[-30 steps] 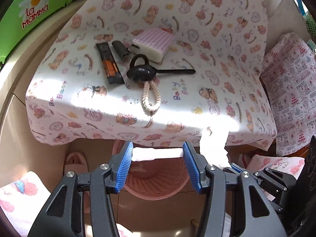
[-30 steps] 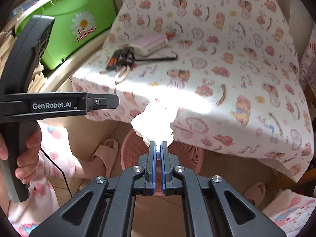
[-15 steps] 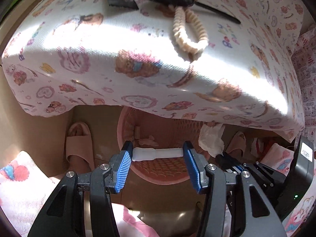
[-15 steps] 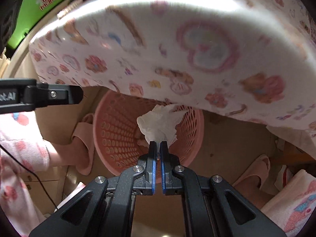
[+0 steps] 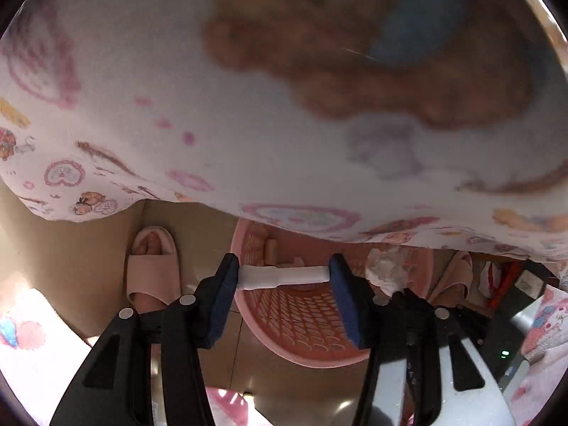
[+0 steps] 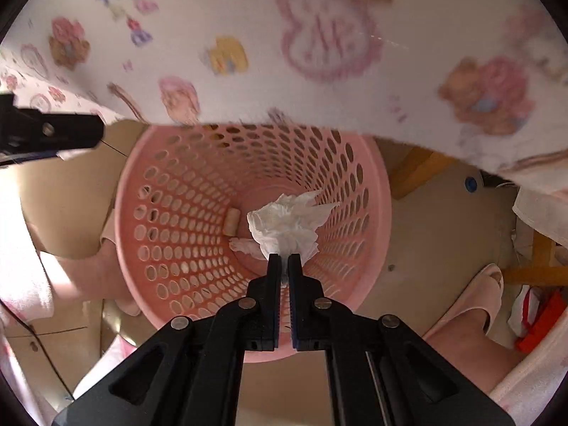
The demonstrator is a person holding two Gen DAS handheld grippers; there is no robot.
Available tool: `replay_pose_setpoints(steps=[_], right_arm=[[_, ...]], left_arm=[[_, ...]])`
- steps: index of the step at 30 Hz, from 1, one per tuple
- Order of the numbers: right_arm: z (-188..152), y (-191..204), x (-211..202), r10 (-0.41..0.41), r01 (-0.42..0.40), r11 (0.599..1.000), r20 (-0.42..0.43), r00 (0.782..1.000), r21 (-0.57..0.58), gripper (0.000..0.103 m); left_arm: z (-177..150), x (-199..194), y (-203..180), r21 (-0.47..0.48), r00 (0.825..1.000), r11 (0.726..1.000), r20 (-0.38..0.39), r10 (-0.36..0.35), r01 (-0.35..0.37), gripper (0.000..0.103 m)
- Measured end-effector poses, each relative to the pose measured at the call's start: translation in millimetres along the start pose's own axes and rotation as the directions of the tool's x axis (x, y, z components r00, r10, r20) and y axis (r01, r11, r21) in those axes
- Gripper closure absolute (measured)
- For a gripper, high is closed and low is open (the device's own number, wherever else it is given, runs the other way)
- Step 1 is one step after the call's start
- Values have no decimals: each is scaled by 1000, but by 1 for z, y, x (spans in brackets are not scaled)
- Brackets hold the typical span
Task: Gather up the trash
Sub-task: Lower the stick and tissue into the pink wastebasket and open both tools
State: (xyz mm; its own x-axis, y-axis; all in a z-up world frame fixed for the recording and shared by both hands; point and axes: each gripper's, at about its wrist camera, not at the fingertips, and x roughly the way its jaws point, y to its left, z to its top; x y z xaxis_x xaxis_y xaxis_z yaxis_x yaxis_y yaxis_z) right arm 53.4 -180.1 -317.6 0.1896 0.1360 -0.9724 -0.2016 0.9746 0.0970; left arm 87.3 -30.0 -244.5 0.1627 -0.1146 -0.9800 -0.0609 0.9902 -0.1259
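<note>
Tissue, crumpled and white, is pinched at one edge between the closed jaws of the right gripper, and hangs directly over the mouth of the pink perforated waste basket. The bulk of the wad fans out beyond the fingertips, unsupported. It reads as very light, soft and compressible; it should not slip from a firm pinch, but thin paper may cling to the pads or drift sideways on release, so a release low within the rim is the safer choice.

The left gripper clamps a short white tube-like piece end to end, with one blue pad against each end and the jaws standing about half apart. The piece spans the gap without sagging, which suggests a stiff, light item; its exact material cannot be told. Held by the ends alone, it could pop out if the squeeze slackens or twists. It sits above the near rim of the same basket.

The basket stands on the floor partly beneath the hanging edge of the printed tablecloth. A small tan cylinder and a scrap of paper already lie at its bottom. A pink slipper rests beside the basket.
</note>
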Motion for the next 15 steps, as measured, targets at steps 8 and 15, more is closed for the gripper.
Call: replay_pose_setpoints(steps=[8, 15], right_arm=[[-2, 4, 1, -4, 4, 1000, -5, 1000, -17, 98], [-7, 1, 8, -15, 15, 1000, -19, 1000, -5, 98]], left_arm=[[-17, -11, -7, -15, 998, 999, -44, -50, 49, 52], [-12, 5, -6, -24, 993, 999, -119, -26, 23, 52]])
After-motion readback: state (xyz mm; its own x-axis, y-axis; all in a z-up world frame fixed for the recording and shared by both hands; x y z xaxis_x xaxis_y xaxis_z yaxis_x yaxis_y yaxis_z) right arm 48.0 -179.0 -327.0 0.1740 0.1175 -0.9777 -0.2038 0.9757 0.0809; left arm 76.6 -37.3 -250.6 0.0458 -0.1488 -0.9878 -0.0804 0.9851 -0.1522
